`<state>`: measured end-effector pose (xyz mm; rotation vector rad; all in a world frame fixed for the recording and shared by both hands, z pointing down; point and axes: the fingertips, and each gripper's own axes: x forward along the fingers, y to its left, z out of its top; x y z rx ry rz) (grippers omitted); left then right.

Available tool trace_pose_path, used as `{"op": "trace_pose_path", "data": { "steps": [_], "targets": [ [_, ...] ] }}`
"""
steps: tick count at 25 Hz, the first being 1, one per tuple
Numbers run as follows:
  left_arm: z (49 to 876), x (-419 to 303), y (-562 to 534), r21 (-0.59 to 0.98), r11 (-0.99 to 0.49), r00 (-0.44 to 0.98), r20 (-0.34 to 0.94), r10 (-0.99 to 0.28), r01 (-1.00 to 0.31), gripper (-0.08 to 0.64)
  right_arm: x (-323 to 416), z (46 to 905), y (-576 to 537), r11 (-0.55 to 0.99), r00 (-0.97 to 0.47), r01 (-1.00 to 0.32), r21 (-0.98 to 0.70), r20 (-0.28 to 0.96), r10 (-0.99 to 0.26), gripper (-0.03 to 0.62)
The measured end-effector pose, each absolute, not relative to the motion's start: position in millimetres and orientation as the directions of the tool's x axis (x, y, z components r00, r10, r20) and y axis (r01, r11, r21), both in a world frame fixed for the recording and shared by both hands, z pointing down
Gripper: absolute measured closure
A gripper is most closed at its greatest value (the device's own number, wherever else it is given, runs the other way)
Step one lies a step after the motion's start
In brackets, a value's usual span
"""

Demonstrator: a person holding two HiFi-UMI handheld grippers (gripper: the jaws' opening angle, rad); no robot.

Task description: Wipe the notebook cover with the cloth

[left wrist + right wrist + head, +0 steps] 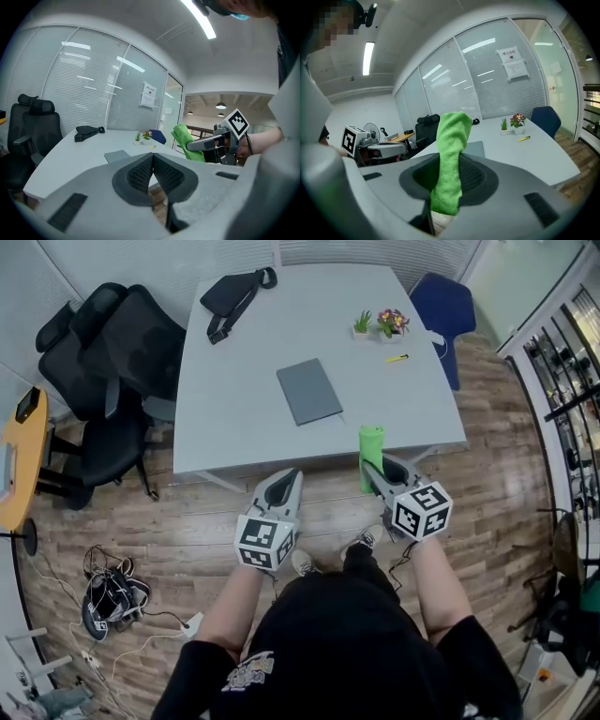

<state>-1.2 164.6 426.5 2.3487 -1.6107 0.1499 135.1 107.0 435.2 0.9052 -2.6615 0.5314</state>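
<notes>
The brown wood-plank floor (187,531) took up the lower part of the head view. Above it was the pale grey rectangular table (234,399), w/ two black mesh office chairs (103,343) at its left & a blue upholstered chair (441,301) at the far right corner.

A black fabric waist bag (234,292) lay near the table's far left edge, well apart from the work. The flat grey rectangular notebook (309,390) lay closed & a bit askew near the table's middle, cover up, nothing on it. It was prob. left bare so the whole cover could be wiped.

Both tools hung short of the near table edge, over the floor.

- **Left:** the left gripper (152,159) had its jaws pressed together w/ nothing btwn them, likely kept free to steady the notebook.
- **Right:** the right gripper (449,176) was clamped on the bright green terry cloth (450,140). The cloth stood up past the jaws as a folded strip, so a loose end was avail. to drag over the cover.

Nothing touched the notebook; wiping hadn't begun, I'd judge.

Two small potted plants (380,324) & a yellow pen-like thing (397,358) sat at the far right, clear of the wiping path.
</notes>
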Motion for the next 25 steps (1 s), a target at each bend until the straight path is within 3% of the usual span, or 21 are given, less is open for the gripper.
{"op": "trace_pose_path", "data": {
  "steps": [25],
  "targets": [
    [413.8,-2.2,170.6,0.130,-0.338,0.360,0.249,-0.899,-0.932,0.554,118.9,421.8,111.9,0.760,-0.797,-0.594,-0.263,0.321,-0.512,0.483]
  ]
}}
